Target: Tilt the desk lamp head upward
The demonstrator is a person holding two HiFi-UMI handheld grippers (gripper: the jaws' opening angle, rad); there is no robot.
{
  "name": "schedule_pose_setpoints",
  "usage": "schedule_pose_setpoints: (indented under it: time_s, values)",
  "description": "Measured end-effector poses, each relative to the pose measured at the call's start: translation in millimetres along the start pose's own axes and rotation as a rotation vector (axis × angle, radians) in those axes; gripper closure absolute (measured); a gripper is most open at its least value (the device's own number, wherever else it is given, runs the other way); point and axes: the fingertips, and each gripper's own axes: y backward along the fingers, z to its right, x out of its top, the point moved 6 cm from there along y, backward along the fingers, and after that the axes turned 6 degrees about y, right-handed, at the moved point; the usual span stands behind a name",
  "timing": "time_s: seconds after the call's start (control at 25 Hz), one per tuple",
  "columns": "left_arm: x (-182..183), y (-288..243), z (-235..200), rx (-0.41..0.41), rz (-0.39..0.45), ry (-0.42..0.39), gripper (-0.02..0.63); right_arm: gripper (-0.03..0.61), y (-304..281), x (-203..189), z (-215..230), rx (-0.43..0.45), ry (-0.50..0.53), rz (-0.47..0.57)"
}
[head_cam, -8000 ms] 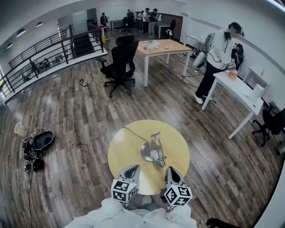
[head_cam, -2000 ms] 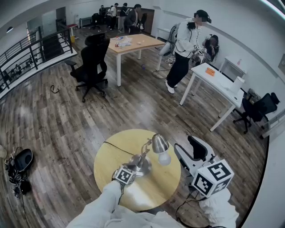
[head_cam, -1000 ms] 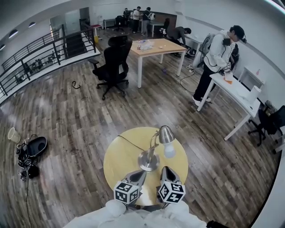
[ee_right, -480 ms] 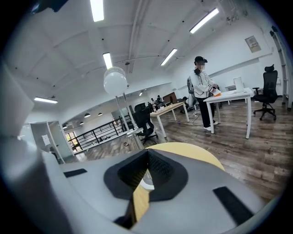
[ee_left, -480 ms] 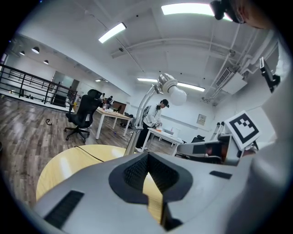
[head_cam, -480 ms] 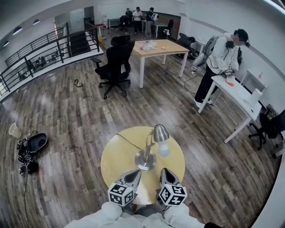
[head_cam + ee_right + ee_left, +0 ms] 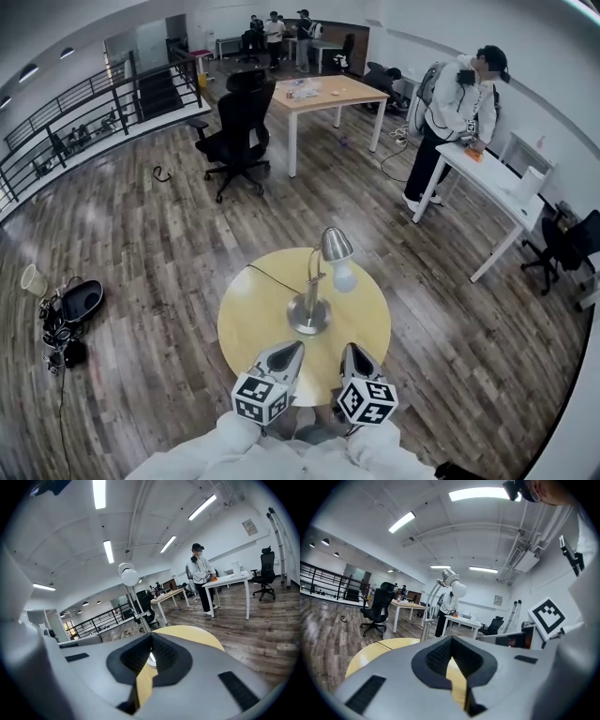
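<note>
A silver desk lamp [image 7: 312, 300] stands on the round yellow table [image 7: 253, 323], its round base near the middle. Its arm rises upright and the metal head [image 7: 335, 246] with a white bulb [image 7: 344, 277] sits at the top, tipped toward the right. The lamp head [image 7: 450, 577] also shows in the left gripper view, and the bulb [image 7: 129, 577] in the right gripper view. My left gripper [image 7: 289, 350] and right gripper [image 7: 354, 354] hover side by side over the table's near edge, both shut and holding nothing, a short way from the lamp base.
A black cable [image 7: 272, 278] runs from the lamp off the table's far left edge. A black office chair [image 7: 236, 131] and a wooden table [image 7: 323, 94] stand farther back. A person [image 7: 448, 117] stands by a white desk [image 7: 497, 187] on the right. Bags [image 7: 67, 314] lie on the floor at left.
Both grippers stay side by side at the table's near edge, shut. The lamp stands as before; only the view has shifted slightly.
</note>
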Motion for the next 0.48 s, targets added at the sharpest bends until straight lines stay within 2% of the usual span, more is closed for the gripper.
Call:
schedule_pose_setpoints:
  time_s: [0.48]
  values:
    - [-37, 112, 29, -0.059, -0.021, 0.025, 0.615, 0.566, 91, -46, -69, -0.03, 0.014, 0.029]
